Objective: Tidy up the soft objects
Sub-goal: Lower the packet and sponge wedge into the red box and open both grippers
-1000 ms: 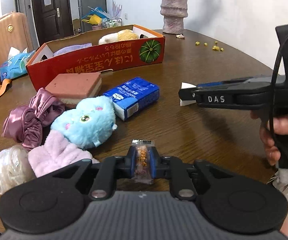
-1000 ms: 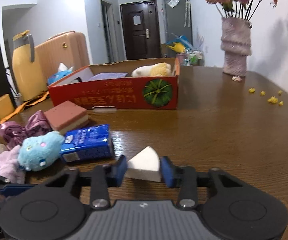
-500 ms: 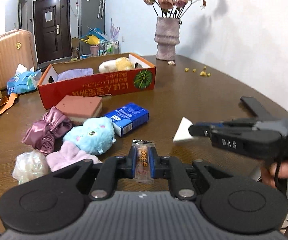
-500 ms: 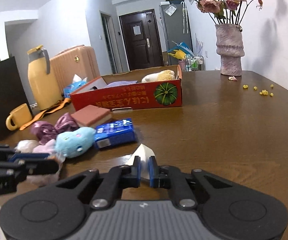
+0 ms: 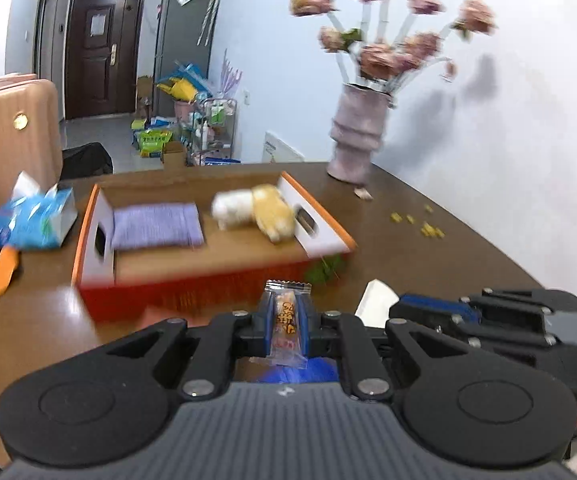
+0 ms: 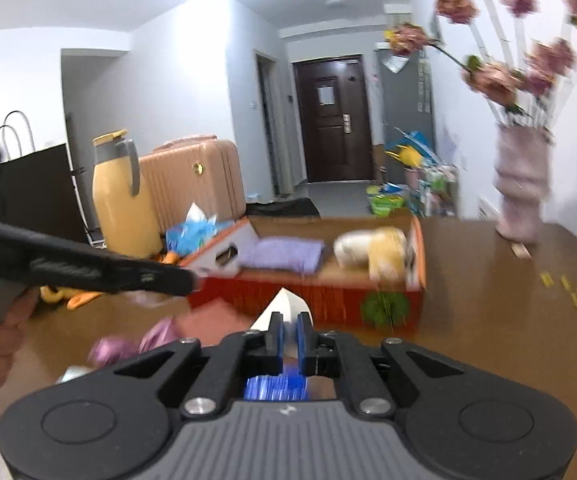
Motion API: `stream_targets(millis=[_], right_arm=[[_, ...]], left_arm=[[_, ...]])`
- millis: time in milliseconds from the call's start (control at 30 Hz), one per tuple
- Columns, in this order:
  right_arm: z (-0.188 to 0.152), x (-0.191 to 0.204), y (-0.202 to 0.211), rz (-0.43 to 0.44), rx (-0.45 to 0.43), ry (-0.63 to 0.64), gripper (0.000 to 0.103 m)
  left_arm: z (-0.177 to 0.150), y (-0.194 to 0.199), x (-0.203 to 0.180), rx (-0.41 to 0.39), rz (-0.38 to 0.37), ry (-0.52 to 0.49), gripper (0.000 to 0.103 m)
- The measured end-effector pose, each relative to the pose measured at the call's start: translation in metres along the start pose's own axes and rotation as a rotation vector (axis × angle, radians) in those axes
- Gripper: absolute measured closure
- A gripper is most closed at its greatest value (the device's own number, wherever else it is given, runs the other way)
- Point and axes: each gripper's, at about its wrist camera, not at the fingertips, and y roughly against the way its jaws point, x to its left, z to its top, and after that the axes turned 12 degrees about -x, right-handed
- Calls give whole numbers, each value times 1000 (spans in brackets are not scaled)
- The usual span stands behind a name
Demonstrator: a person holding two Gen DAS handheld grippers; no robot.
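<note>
Currently everything is placed relative to the red box (image 5: 192, 256), which sits on the brown table (image 5: 428, 264), open side up, ahead of both grippers.

Risks, judged from this moment only:
- Both views are motion-blurred, so fast travel is implied. A thin wrapper held by a narrow strip could slip out before the box is reached.
- The grippers are close together just short of the box's near wall; a clash or a snag on that wall is possible if both are brought over it at once.
- The wedge is squeezed hard. It may spring away on release and land outside the box.
- A flower vase (image 5: 356, 136) stands beyond the box's right end; it could be knocked by a wide swing.

Box contents: a folded purple cloth (image 5: 156, 226) is laid toward the left end, and a white-and-yellow plush toy (image 5: 254, 212) is laid toward the right end. The middle floor is bare cardboard.

Left gripper (image 5: 286, 322): jaws are drawn narrow, clamped on a small clear snack packet (image 5: 286, 316), held upright just short of the box's near wall.

Right gripper (image 6: 288, 330): jaws are nearly together, pinching a white foam wedge (image 6: 282, 308), tip pointed at the box, also short of the near wall.

Other soft items left outside the box: a pink satin scrunchie (image 6: 136, 342) is seen in front of its left end; a blue tissue pack (image 5: 34, 218) is seen beside its left end.
</note>
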Motion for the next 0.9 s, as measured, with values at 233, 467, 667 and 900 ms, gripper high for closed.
stream_targets(millis=[233,467,667,900], right_arm=[[47,-54,-189,-42,176,-80,97],[25,-73,-302,-147,347,-92,89],[20,-67,-302,-180,345,-12,69],[83,-66,-236,-219,246,44,57]], left_arm=[[56,-181,56,134,124,71,90],[41,-278,85,249,174,87,66],[45,-265,92,213,168,94,49],[95,-181,95,117,200,50,43]])
